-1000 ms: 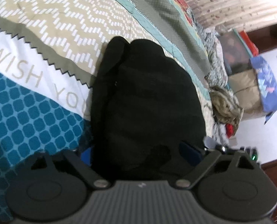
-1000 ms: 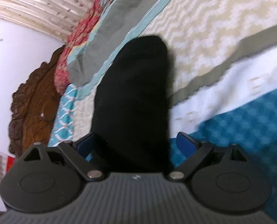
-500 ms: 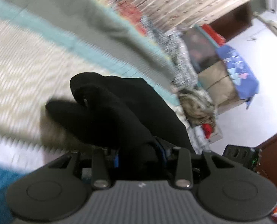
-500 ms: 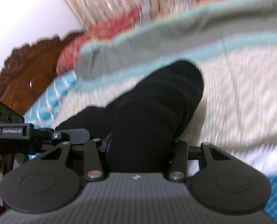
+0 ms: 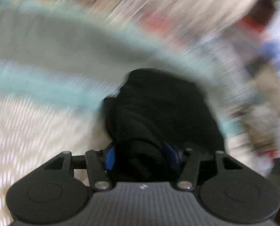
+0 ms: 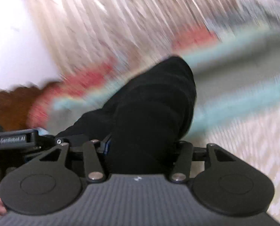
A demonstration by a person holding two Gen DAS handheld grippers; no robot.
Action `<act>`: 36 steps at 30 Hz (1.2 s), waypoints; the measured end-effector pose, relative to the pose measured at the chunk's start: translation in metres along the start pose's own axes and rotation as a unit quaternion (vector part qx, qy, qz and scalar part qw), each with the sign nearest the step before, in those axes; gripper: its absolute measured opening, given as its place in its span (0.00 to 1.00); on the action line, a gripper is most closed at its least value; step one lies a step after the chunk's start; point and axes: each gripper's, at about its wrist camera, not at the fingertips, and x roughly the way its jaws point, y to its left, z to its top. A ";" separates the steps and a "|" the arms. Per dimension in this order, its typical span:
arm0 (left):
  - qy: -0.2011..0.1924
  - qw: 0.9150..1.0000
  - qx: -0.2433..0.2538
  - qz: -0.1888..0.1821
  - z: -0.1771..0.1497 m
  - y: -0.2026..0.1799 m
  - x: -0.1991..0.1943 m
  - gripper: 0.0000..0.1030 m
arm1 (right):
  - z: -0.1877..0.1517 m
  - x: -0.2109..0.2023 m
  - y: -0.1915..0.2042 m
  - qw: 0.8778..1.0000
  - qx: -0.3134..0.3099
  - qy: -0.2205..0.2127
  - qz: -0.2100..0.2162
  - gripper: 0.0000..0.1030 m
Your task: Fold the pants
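The black pants (image 5: pixel 158 109) are bunched in front of both cameras, lifted above the patterned bedspread (image 5: pixel 36 113). My left gripper (image 5: pixel 141 157) is shut on a thick fold of the pants, blue pads pressed on either side. My right gripper (image 6: pixel 140 148) is shut on another fold of the pants (image 6: pixel 153 103), which rises ahead of it in a dark hump. The other gripper's body (image 6: pixel 15 139) shows at the right wrist view's left edge. Both views are motion-blurred.
The bedspread (image 6: pixel 253 131) has cream zigzag, teal and grey bands. A dark wooden headboard (image 6: pixel 11 105) and a pale curtain (image 6: pixel 111 28) lie beyond. Blurred clutter (image 5: pixel 268 86) sits past the bed's far side.
Both grippers closed on the near end of the flat-lying pants, then lifted it and swung it forward over the bed. The views now tilt up toward curtain and headboard.
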 end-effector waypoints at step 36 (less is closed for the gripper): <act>-0.020 0.982 0.097 0.158 -0.178 -0.048 -0.162 0.90 | -0.136 -0.169 0.034 0.999 0.007 0.028 -0.047 0.73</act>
